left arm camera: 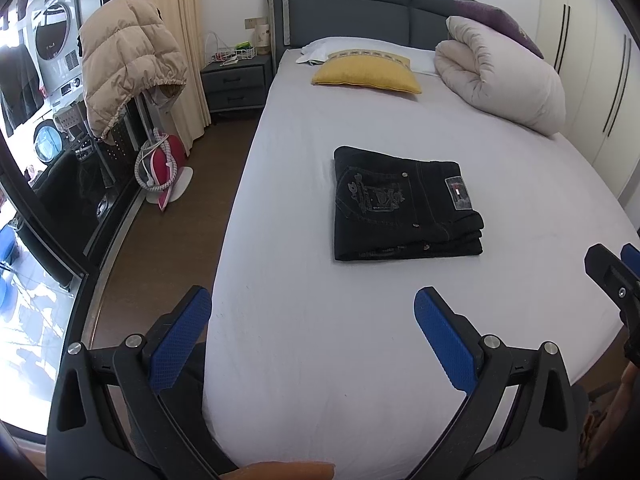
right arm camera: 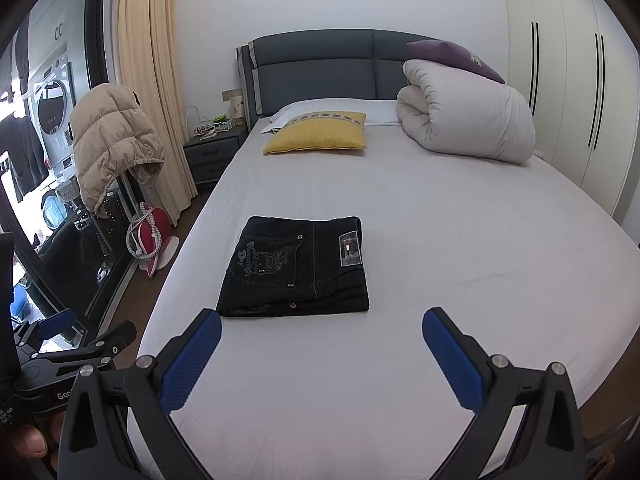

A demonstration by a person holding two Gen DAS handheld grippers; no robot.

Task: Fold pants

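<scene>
One pair of black pants point(left arm camera: 406, 204), folded, lying mid-bed point(left arm camera: 360, 360). Left wrist view: left gripper point(left arm camera: 312, 328) spread wide, empty, pants well ahead. Right wrist view: right gripper point(right arm camera: 322, 354) likewise spread, empty; pants point(right arm camera: 296, 268) just ahead, slightly left.

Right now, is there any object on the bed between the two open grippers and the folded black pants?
Nothing visible. Only bare white sheet lies between the right gripper and the folded pants, and likewise between the left gripper and the pants. The yellow cushion and rolled duvet sit beyond them, near the headboard.
</scene>
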